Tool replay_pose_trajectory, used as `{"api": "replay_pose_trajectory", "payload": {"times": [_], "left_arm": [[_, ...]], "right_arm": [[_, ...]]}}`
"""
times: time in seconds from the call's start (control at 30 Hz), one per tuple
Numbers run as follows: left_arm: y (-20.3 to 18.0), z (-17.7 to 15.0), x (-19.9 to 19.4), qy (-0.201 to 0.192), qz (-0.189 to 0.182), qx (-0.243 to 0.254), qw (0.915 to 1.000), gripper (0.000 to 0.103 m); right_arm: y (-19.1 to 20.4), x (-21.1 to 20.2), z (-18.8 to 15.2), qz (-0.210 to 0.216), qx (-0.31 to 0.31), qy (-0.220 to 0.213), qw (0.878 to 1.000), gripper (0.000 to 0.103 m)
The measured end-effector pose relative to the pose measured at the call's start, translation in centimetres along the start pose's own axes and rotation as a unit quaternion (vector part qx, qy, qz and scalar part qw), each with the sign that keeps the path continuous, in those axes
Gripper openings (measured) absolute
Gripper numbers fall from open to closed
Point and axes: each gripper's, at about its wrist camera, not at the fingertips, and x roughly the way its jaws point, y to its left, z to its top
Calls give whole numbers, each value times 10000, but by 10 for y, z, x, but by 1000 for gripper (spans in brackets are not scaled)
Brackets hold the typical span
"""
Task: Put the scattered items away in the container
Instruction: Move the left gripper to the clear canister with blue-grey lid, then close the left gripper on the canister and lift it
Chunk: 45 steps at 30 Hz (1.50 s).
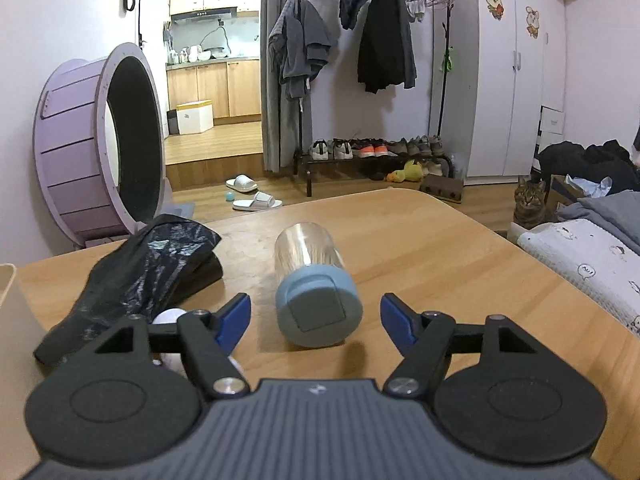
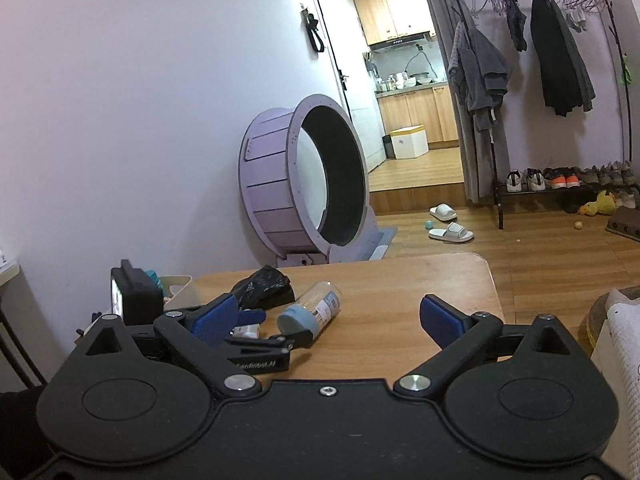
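A clear plastic jar with a pale blue screw lid [image 1: 314, 284] lies on its side on the light wooden tabletop [image 1: 460, 248], in the lower middle of the left wrist view. Its lid end faces the camera and its clear body runs away toward the top of the frame, so the long axis lies roughly along the line in which the left gripper [image 1: 316, 314] points, leaning slightly to the left. The blue-padded fingers [image 1: 234, 314] stand well apart, one on each side of the lid, with clear gaps and no contact; they hold nothing.

The right gripper [image 2: 324, 316] hangs farther back, its fingers spread very wide and empty. In its view the jar [image 2: 312, 310] sits in the lower middle of the frame, just ahead of the left gripper's black fingertip [image 2: 296, 338], so the left hand is clearly the nearer one.

A crumpled black plastic bag [image 1: 148, 268] lies just left of the jar, and small white items [image 1: 170, 316] peek out behind the left finger. The beige open-topped container [image 2: 180, 290] stands at the tabletop's left edge, beyond the bag.

The coming move looks like a short push forward so the pads come alongside the jar, then a squeeze across its width.
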Motion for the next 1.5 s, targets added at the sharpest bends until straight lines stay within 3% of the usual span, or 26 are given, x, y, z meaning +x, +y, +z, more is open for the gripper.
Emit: {"api": "replay_pose_trajectory", "payload": {"times": [0.17, 0.4, 0.73, 1.1, 1.33, 1.5], "left_arm": [[-3, 6, 6, -63, -21, 39, 10000, 68], [-2, 8, 14, 105, -21, -24, 9999, 50], [0, 8, 6, 112, -61, -23, 9999, 49], [9, 14, -58, -33, -96, 214, 9997, 49], [18, 10, -85, 235, -103, 291, 9992, 48], [24, 7, -86, 379, -41, 216, 9990, 51]], "right_arm": [[-1, -6, 2, 192, -87, 35, 9998, 98], [0, -10, 3, 362, -115, 115, 9992, 98], [10, -15, 3, 638, -321, 233, 9972, 98], [18, -17, 5, 879, -469, 303, 9946, 99], [39, -21, -2, 1580, -958, 711, 9802, 103], [54, -16, -4, 1740, -1155, 895, 9738, 103]]}}
